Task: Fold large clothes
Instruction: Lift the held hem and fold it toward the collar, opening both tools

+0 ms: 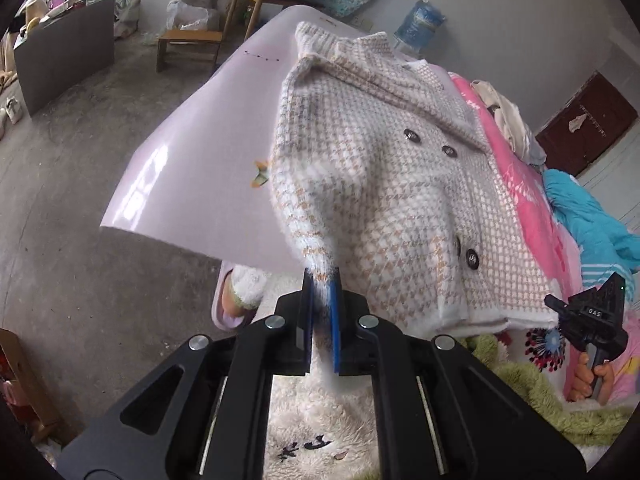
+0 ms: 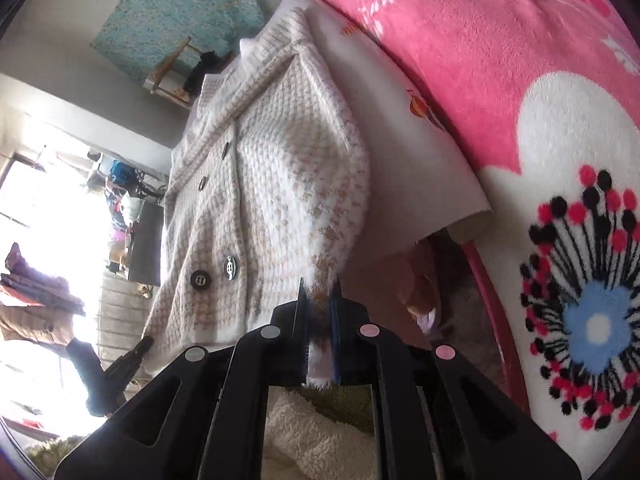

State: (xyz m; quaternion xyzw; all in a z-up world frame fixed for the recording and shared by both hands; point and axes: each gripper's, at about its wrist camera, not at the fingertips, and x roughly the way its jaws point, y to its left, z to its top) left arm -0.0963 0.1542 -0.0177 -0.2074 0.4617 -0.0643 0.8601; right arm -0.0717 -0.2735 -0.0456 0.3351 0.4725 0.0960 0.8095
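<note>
coat (image 1: 400, 200) cuffs pinched in left gripper (image 1: 322, 312) and, seemingly, right gripper (image 2: 320, 336).

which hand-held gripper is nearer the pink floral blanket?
Right. The right hand-held gripper clamps the houndstooth coat beside the pink blanket; the left hand-held gripper clamps its far side.

Fuzzy houndstooth coat (image 1: 380, 200), buttoned, spread flat

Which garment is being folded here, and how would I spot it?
Find the pale glossy board beside the pink blanket. On it lies the fuzzy cream-and-tan houndstooth coat with dark buttons; both grippers, left and right, pinch its edges.
</note>
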